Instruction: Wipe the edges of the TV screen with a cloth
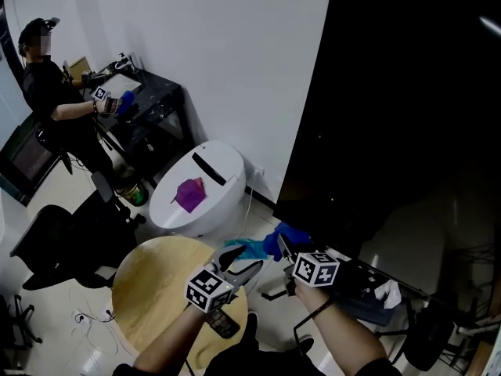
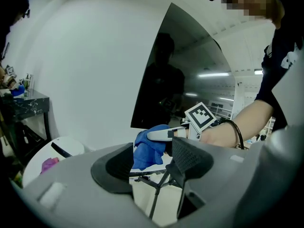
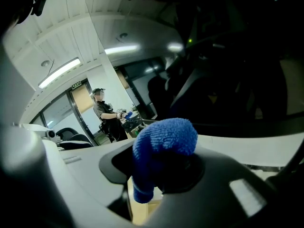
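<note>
Just off TV screen (image 1: 407, 116) lower left corner: blue cloth (image 1: 288, 237), clenched in right gripper (image 1: 282, 246). Right gripper view only: wadded over jaw tips, one tail pointing down. Left gripper view only: side-on, cloth ahead of screen corner; contact with edge not confirmable. Left gripper (image 1: 249, 262) just beside right one, jaws apart, gripping nothing. Head view only: round wooden table (image 1: 156, 280) under both grippers, white oval bin (image 1: 211, 171) with purple item (image 1: 189, 194) beyond, person (image 1: 47, 84) at dark desk (image 1: 149, 100) far left.
</note>
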Tool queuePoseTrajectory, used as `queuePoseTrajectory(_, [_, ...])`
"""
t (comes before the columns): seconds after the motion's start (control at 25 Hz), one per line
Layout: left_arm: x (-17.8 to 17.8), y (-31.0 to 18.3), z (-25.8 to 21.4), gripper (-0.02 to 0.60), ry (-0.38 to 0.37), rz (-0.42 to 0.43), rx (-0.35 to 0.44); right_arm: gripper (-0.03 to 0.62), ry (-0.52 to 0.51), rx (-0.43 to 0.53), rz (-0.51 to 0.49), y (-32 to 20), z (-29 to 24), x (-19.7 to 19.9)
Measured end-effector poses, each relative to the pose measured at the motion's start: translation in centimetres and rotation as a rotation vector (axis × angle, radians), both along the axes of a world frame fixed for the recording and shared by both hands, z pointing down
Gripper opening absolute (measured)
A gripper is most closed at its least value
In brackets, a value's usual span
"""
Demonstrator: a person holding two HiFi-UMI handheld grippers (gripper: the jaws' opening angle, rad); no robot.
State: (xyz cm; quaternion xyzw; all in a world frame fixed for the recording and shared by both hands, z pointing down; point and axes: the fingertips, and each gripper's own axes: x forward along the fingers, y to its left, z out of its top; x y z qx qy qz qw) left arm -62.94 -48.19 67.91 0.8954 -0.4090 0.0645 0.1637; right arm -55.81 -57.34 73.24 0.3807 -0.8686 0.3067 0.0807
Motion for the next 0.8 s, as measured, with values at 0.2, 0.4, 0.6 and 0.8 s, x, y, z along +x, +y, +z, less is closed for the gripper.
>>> queuePoseTrajectory(0.2, [-0.6, -0.7, 0.4, 0.235, -0.023, 0.008, -0.005, 0.140, -0.022, 0.003, -0.036, -0.8, -0.1, -2.9])
queuePoseTrajectory(0.4, [-1.2, -2.2, 0.8, 0.256, -0.061, 0.025, -0.013, 0.140, -0.029, 0.008, -0.080, -1.0, -0.3, -5.3])
queuePoseTrajectory(0.6, [-1.8, -4.4, 1.8, 0.284, -0.184, 0.078, 0.002, 0.140, -0.057, 0.011, -0.149, -0.3, -1.2, -7.0])
queuePoseTrajectory(0.8, [-1.4, -5.2, 2.5, 0.290, -0.257, 0.167, 0.018, 0.141, -0.158, 0.033, -0.268, 1.5, -4.6, -9.4])
